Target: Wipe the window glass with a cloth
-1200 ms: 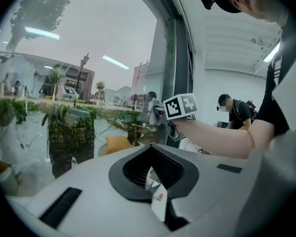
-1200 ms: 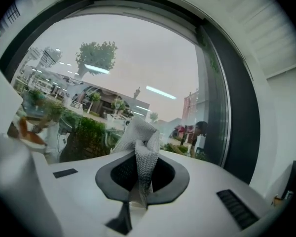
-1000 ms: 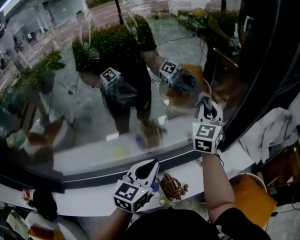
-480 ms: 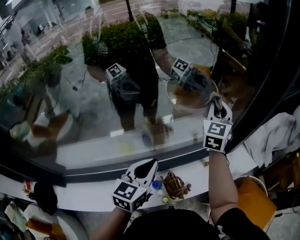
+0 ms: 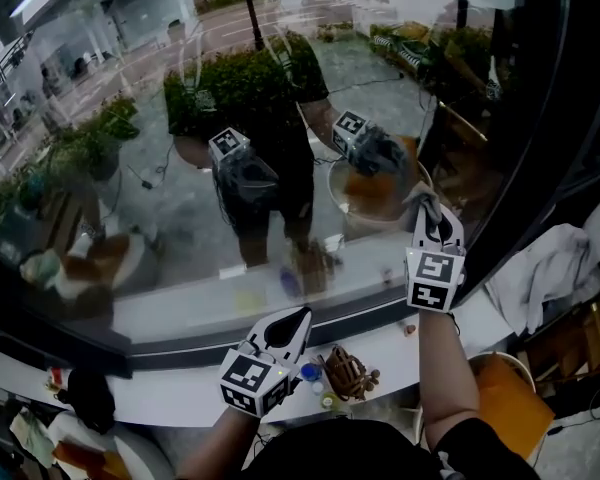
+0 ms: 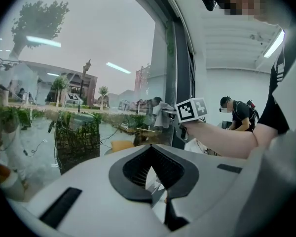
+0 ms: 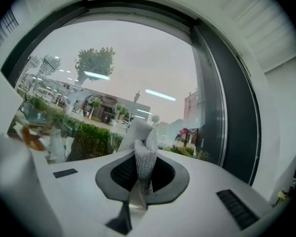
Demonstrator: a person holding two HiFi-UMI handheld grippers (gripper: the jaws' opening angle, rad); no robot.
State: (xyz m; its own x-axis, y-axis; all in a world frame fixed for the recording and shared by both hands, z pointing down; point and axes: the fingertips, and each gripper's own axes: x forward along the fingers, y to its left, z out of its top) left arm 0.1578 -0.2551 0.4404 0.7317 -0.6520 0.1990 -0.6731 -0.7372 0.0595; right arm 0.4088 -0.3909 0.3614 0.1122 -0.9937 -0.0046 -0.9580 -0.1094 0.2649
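Right gripper (image 5: 429, 211): clamped on the grey cloth (image 5: 420, 200), whose bunched end presses against the window glass (image 5: 180, 218) just beside the dark frame (image 5: 540, 118).
Left gripper (image 5: 302, 316): jaws together on nothing, low over the white sill (image 5: 180, 393), off the glass.
Change: in the last second the right gripper has slid only slightly toward the frame, and the left has stayed put.
Meaning: wiping looks under way at the right edge, and most of the pane probably remains.

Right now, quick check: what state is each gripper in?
Left gripper: closed, nothing between its jaws.
Right gripper: closed on the cloth.
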